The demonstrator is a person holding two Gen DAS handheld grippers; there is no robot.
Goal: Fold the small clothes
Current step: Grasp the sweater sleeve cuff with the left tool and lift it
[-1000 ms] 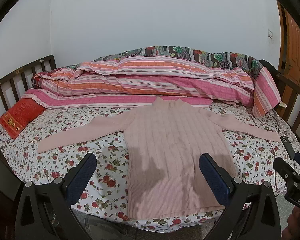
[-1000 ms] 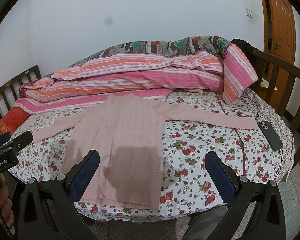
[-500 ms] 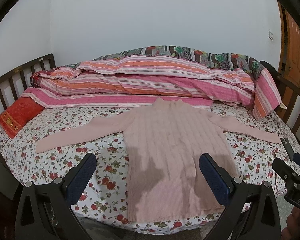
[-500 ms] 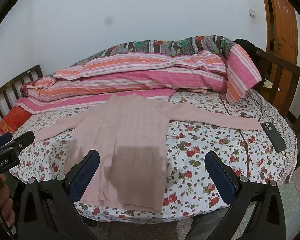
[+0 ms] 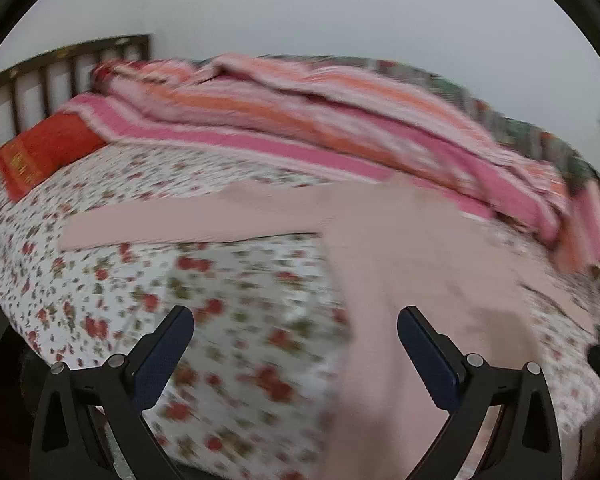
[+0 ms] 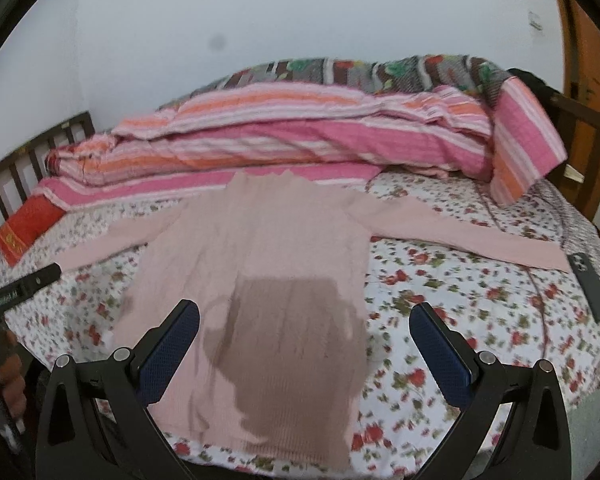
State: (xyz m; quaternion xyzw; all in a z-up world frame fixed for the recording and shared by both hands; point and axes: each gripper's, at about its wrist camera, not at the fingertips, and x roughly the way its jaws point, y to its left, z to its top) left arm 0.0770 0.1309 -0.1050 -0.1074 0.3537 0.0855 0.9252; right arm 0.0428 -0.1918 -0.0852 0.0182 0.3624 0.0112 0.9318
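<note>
A pale pink ribbed sweater [image 6: 260, 264] lies flat on the floral bedsheet [image 6: 460, 312], neck toward the far quilts, both sleeves spread out. In the left wrist view the sweater [image 5: 420, 264] is at the right, its left sleeve [image 5: 188, 220] stretching left; this view is blurred. My left gripper [image 5: 296, 340] is open and empty, above the sheet beside the sweater's left edge. My right gripper [image 6: 304, 340] is open and empty, above the sweater's lower body. The left gripper also shows in the right wrist view [image 6: 20, 292] at the left edge.
Striped pink and orange quilts [image 6: 300, 136] are piled along the far side. A red pillow [image 5: 40, 152] lies at the left by the wooden headboard [image 5: 60, 64]. A dark phone [image 6: 590, 284] lies past the right sleeve's cuff. A wooden door [image 6: 592, 40] stands at right.
My left gripper has swung left and closer to the bed, so the sweater now sits at the right of its view. My right gripper has moved in closer over the sweater.
</note>
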